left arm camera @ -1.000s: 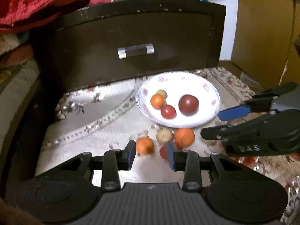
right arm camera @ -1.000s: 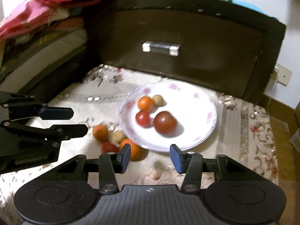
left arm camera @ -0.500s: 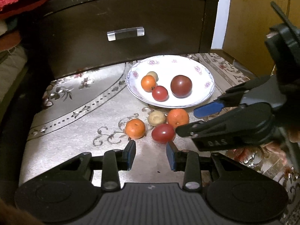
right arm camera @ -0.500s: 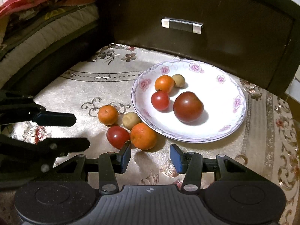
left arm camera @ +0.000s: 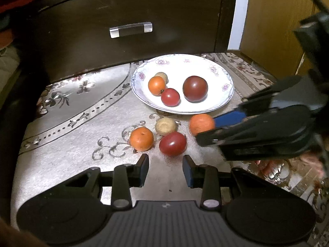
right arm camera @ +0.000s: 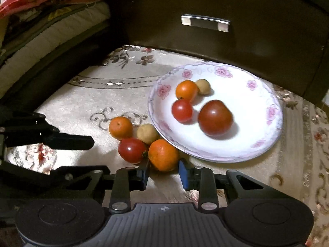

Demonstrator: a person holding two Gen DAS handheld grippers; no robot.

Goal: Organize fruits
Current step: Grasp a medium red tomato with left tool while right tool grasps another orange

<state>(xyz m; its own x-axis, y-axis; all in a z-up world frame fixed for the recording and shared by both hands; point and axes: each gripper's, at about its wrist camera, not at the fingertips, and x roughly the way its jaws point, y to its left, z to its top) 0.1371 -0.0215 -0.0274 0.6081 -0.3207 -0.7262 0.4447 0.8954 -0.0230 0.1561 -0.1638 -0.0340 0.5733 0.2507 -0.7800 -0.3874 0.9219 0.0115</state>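
Rug (right arm camera: 86,103): orange (right arm camera: 163,154) between right gripper (right arm camera: 163,174) jaws

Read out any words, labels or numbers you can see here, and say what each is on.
No text reads clearly.
Right gripper, shut on an orange: side label, too blurred to read.
Left gripper, body: tiny mark, too small to read.
Plate: flowers only, no text.

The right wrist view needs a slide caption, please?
Right gripper shut on an orange mandarin beside the white floral plate.
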